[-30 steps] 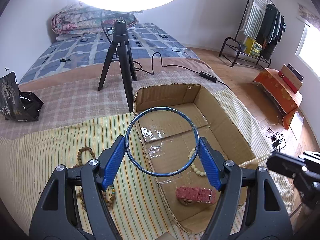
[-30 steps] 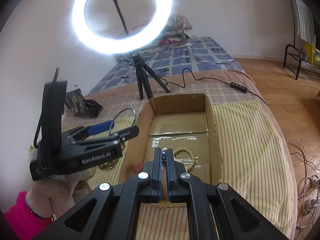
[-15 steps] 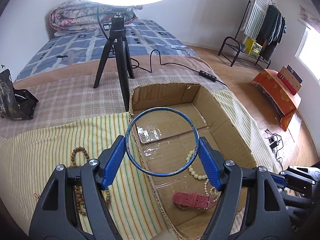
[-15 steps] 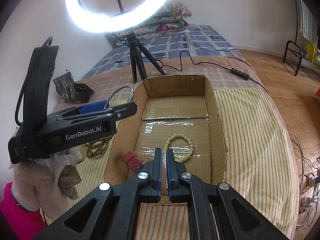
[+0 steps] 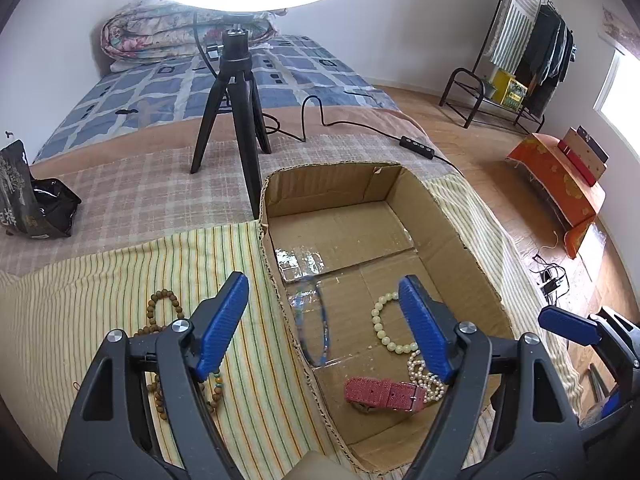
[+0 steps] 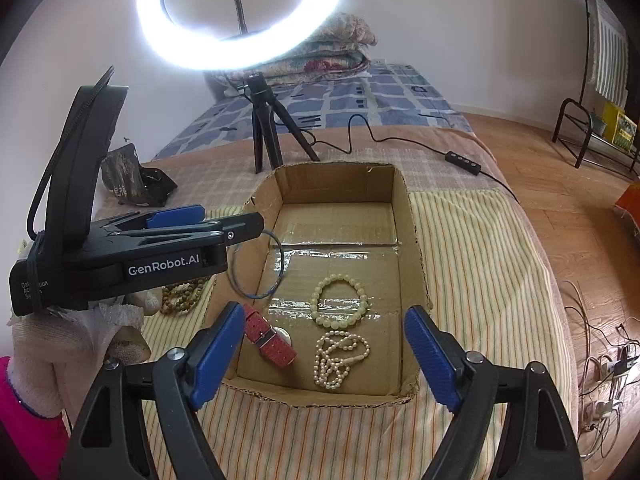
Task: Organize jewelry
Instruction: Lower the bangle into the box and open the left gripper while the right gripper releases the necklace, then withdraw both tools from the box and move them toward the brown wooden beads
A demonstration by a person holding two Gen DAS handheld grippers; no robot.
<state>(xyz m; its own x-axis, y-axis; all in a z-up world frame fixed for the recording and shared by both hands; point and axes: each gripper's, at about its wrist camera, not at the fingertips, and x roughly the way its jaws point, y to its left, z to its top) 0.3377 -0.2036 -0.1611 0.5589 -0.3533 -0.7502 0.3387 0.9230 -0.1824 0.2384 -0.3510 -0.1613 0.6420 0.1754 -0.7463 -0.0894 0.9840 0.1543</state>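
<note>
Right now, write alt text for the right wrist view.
An open cardboard box on a striped cloth holds a pale bead bracelet, a pearl necklace and a red watch. A blue bangle drops from the left hand-held gripper, whose jaws are opening.

A: What lights the room?
B: A ring light [image 6: 240, 16] on a black tripod [image 5: 236, 120], standing on the bed [image 5: 160, 92].
A: And beyond?
B: White walls [image 6: 460, 20], wooden floor [image 6: 568, 184], a clothes rack [image 5: 516, 52] beside the window [image 5: 620, 84].

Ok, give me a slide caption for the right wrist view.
Open right tongs over cardboard box holding pearl necklace, pale bead bracelet, red watch; blue bangle dropping in.
</note>
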